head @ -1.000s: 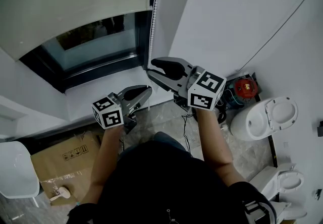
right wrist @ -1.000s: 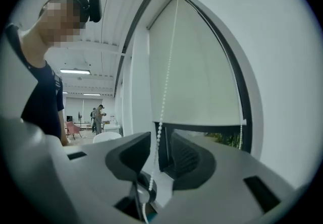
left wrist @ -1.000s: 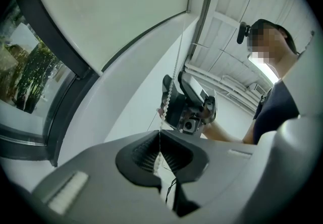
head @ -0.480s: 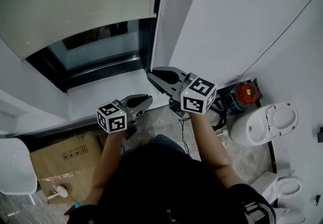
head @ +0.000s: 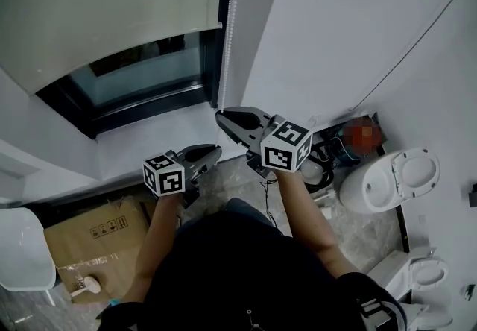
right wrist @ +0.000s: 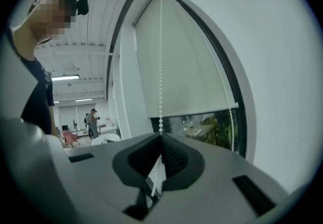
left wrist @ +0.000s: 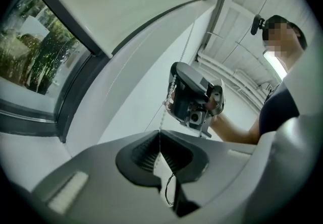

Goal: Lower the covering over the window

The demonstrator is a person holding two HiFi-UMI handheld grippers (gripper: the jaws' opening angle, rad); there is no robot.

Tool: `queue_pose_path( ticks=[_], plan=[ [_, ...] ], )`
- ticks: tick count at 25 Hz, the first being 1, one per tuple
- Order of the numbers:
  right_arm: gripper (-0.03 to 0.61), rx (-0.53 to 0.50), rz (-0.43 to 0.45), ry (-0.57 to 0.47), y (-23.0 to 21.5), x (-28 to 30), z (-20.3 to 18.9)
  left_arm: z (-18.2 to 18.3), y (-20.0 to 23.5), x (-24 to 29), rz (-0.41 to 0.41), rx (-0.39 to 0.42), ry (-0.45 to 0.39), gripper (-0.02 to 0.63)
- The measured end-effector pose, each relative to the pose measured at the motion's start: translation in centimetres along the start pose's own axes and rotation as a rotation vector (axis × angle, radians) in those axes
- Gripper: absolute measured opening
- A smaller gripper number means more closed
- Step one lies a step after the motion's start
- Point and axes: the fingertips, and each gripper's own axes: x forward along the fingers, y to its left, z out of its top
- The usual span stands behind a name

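Note:
A pale roller blind (head: 112,1) covers the upper part of the dark window (head: 141,76); glass shows under its bottom bar. A white bead chain (head: 227,31) hangs down the window's right side. My right gripper (head: 221,116) is shut on this chain at sill height. In the right gripper view the bead chain (right wrist: 161,66) runs straight into the closed jaws, with the blind (right wrist: 186,66) behind. My left gripper (head: 216,149) sits just below and left of it, also shut. In the left gripper view the bead chain (left wrist: 166,109) drops from the right gripper (left wrist: 194,99) into its jaws.
The white windowsill (head: 149,139) lies under the window. A cardboard box (head: 89,236) and a white seat (head: 26,251) stand at lower left. On the right are a white toilet (head: 387,177), cables (head: 324,165) and a plain white wall (head: 358,24).
My right gripper's jaws, wide apart a second ago, have closed on the bead chain. Both grippers sit slightly lower in the picture.

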Motion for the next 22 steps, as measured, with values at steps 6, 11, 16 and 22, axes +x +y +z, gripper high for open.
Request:
queue_pose_path(
  ticks=[6, 11, 16, 22],
  plan=[
    [0.014, 0.012, -0.003, 0.080, -0.5, 0.4, -2.9, -1.5, 1.1, 0.6, 0.036, -0.001, 0.084, 0.015],
    [0.014, 0.067, 0.010, 0.120, -1.2, 0.1, -5.5, -3.2, 2.0, 1.0, 0.080, -0.033, 0.120, 0.015],
    [0.014, 0.090, 0.043, 0.139, -1.5, 0.0, -5.3, -2.1, 1.0, 1.4, 0.063, -0.023, 0.089, 0.053],
    [0.014, 0.117, 0.086, 0.128, -1.0, 0.5, -5.5, 1.3, 0.4, -0.2, 0.115, 0.041, 0.045, 0.181]
  ],
)
